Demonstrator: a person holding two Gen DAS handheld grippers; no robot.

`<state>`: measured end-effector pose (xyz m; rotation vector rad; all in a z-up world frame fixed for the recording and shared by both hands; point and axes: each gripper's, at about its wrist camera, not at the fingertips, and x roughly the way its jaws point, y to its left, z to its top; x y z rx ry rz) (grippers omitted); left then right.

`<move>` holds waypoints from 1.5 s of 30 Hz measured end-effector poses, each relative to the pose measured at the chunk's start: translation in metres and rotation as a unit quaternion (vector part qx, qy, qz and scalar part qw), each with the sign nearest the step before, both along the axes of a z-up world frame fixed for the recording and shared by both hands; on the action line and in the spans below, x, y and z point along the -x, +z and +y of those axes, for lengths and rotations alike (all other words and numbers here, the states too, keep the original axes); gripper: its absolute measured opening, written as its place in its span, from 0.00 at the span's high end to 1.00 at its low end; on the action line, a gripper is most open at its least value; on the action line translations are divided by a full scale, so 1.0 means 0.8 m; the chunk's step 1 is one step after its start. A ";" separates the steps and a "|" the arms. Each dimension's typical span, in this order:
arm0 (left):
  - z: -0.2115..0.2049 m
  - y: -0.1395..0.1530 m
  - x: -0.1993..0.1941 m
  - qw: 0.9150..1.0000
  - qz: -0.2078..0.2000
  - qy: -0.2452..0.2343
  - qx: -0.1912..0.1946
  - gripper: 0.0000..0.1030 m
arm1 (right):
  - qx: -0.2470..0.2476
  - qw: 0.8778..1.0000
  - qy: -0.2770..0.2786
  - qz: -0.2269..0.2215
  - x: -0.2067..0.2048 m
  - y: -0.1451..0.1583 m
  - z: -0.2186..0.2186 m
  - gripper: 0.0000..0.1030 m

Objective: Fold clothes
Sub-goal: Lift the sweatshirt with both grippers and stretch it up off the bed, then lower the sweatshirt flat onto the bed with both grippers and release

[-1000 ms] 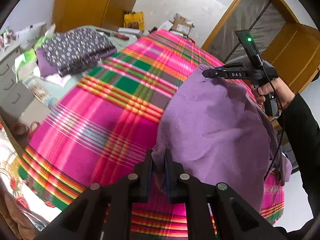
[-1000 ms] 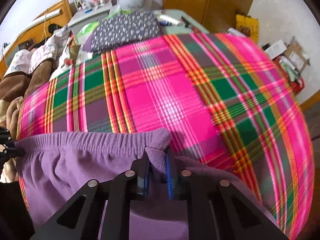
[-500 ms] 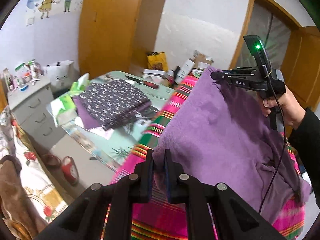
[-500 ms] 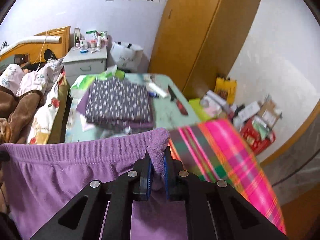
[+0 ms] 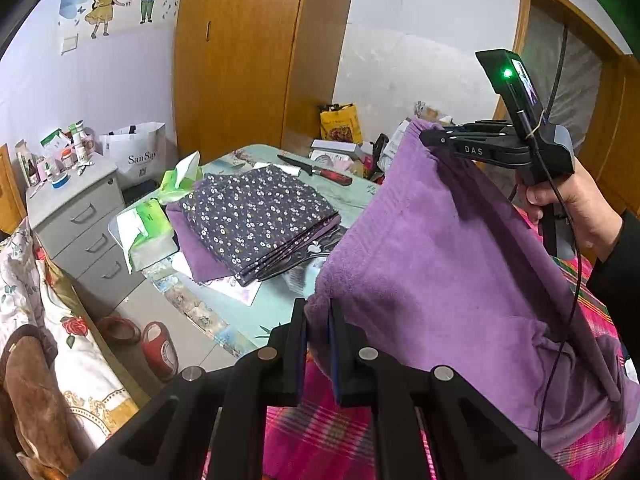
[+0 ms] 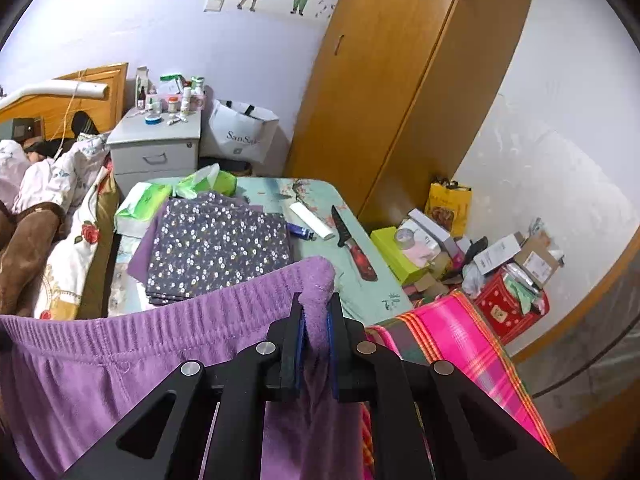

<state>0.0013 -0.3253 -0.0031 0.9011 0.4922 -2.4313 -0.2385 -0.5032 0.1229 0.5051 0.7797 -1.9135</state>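
Purple and fuzzy, the pants [image 5: 448, 264] hang in the air above the pink checked blanket [image 6: 452, 332] — held up by the stretchy waistband. The left gripper [image 5: 318, 344] pinches one end of that band, and the right gripper [image 6: 316, 344] pinches the other end, so the cloth is pulled straight between them. Holding it high probably lets the legs drop flat (easier to fold that way). A folded flowery cloth [image 6: 216, 244] waits on the bench [image 6: 320, 196] — near a knife [image 6: 354, 248].
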 end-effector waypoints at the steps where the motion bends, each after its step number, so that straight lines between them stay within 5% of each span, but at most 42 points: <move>1: -0.004 -0.005 0.003 1.000 -0.004 0.000 -0.003 0.91 | -0.003 1.000 -0.001 -0.003 0.004 -0.006 -0.005 0.91; 10: -0.030 -0.074 0.017 0.997 -0.055 -0.003 -0.059 0.90 | -0.081 0.995 0.001 -0.056 0.029 -0.100 -0.041 0.90; 12: -0.034 -0.085 0.017 0.995 -0.064 -0.005 -0.075 0.89 | -0.103 0.992 -0.001 -0.071 0.032 -0.117 -0.047 0.83; 16: -0.042 -0.088 0.000 0.992 -0.043 0.001 -0.115 0.85 | -0.086 0.992 -0.011 -0.094 0.037 -0.106 -0.036 0.73; 20: -0.038 -0.082 -0.015 0.993 -0.037 0.012 -0.111 0.85 | -0.048 0.991 -0.031 -0.120 0.049 -0.073 -0.006 0.71; 30: -0.003 -0.040 -0.056 0.997 -0.009 0.021 -0.078 0.85 | 0.026 0.985 -0.086 -0.146 0.024 -0.034 0.188 0.71; 38: 0.082 -0.025 -0.020 0.994 -0.007 -0.082 -0.070 0.85 | 0.019 0.983 -0.120 -0.139 -0.066 -0.061 0.359 0.63; 45: 0.157 -0.033 0.016 0.983 -0.019 -0.166 -0.073 0.85 | -0.007 0.977 -0.139 -0.159 -0.095 -0.102 0.410 0.63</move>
